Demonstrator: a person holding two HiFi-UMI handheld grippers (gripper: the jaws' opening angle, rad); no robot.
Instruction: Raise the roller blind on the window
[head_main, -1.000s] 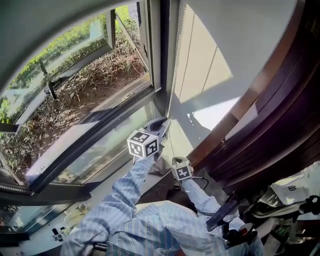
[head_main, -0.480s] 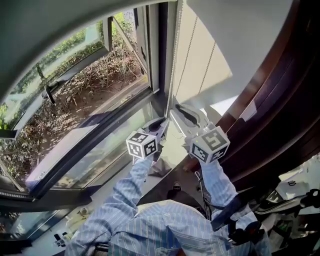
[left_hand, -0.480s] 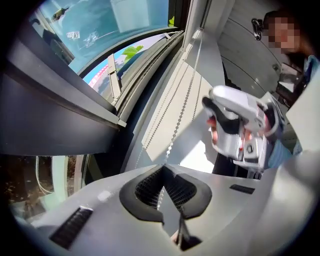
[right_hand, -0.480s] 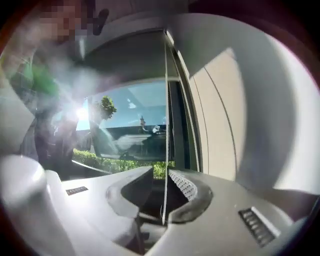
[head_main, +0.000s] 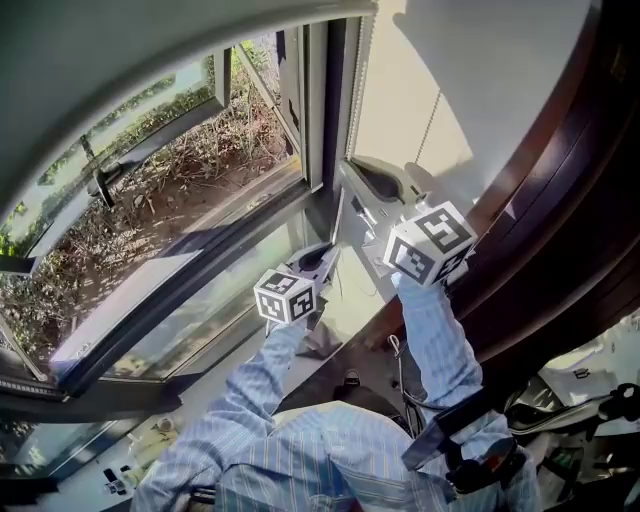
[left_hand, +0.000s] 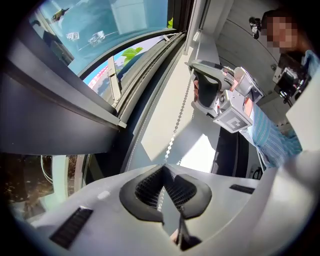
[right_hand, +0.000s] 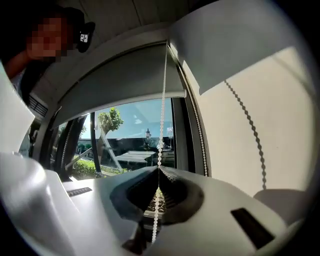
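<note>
Right claw (right_hand: 158, 172) rose, just closing on chain (right_hand: 161, 125) its view shows.

Sun's blasting the pale wall (head_main: 500, 60) next to the window (head_main: 200, 265), dark wood paneling (head_main: 570, 200) on the right, dry brush (head_main: 190, 150) outside.

Hard daylight comes through the window (head_main: 180, 190), beyond the fingers (right_hand: 131, 196). The sunlit wall (right_hand: 260, 100) to their right carries a crisp shadow (right_hand: 247, 117) of the bead chain (right_hand: 161, 125). The fingers themselves are soft and shaded. Fisheye bending and a dark vignette at the edges.
</note>
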